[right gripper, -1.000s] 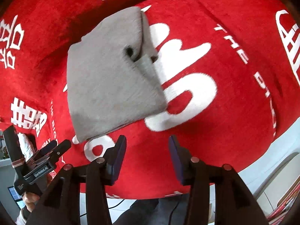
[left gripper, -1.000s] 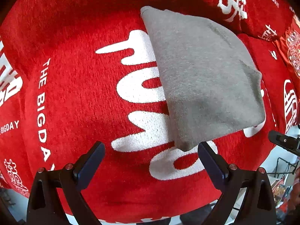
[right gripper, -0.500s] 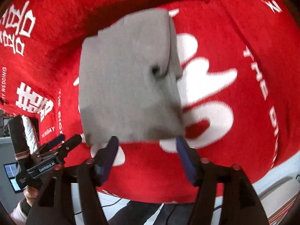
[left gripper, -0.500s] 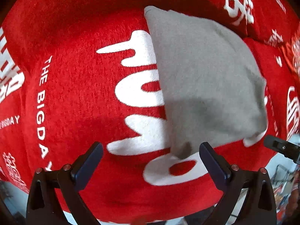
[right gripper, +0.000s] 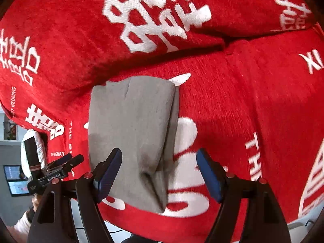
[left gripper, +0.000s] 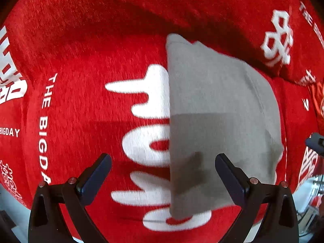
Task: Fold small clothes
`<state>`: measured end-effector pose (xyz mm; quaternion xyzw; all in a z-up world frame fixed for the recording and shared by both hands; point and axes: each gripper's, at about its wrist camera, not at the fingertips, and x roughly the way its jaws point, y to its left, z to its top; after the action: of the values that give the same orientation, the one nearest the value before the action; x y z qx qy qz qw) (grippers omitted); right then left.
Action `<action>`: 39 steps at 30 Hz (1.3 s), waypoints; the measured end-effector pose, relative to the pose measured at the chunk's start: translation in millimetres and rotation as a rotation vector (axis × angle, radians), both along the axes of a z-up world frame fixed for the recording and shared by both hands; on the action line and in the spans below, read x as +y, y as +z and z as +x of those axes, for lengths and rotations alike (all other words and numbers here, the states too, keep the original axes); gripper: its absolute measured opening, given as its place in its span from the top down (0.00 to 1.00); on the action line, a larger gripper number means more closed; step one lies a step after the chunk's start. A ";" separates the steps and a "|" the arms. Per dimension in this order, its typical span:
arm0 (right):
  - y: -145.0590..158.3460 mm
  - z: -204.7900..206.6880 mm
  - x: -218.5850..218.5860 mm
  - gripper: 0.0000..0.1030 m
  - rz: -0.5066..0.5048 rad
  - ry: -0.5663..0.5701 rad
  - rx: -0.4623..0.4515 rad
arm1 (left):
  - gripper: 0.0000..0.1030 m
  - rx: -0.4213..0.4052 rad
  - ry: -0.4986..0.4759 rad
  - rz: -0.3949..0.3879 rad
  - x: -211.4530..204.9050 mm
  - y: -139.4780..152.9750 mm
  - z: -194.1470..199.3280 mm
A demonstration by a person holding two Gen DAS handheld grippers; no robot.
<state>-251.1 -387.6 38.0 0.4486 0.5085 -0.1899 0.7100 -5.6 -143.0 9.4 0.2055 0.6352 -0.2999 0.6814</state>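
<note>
With both the left tool (left gripper: 163, 177) and right tool (right gripper: 159, 172) spread and empty, the right one's jaws having just opened, above the folded grey garment (right gripper: 131, 133) at centre frame on the red cover (right gripper: 232, 105), a low pass could snag and undo its loose fold.

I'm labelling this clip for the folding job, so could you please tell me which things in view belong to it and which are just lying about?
Part of the job:
- grey garment, folded, lying on the cover
- left gripper, open, empty
- right gripper, open, its jaws have just been opening; nothing gripped

Just there:
- red cover with white lettering
- red cushion
- screen in the background
</note>
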 end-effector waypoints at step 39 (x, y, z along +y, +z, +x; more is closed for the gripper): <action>-86.8 51.1 26.4 0.69 0.435 -0.019 -0.328 | 0.51 0.236 -0.133 -0.235 -66.2 -43.7 22.4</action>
<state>-199.9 -361.2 -48.8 0.6201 0.4113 -0.0079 0.6681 16.9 -209.2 -34.3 0.1294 0.6566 -0.4383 0.6000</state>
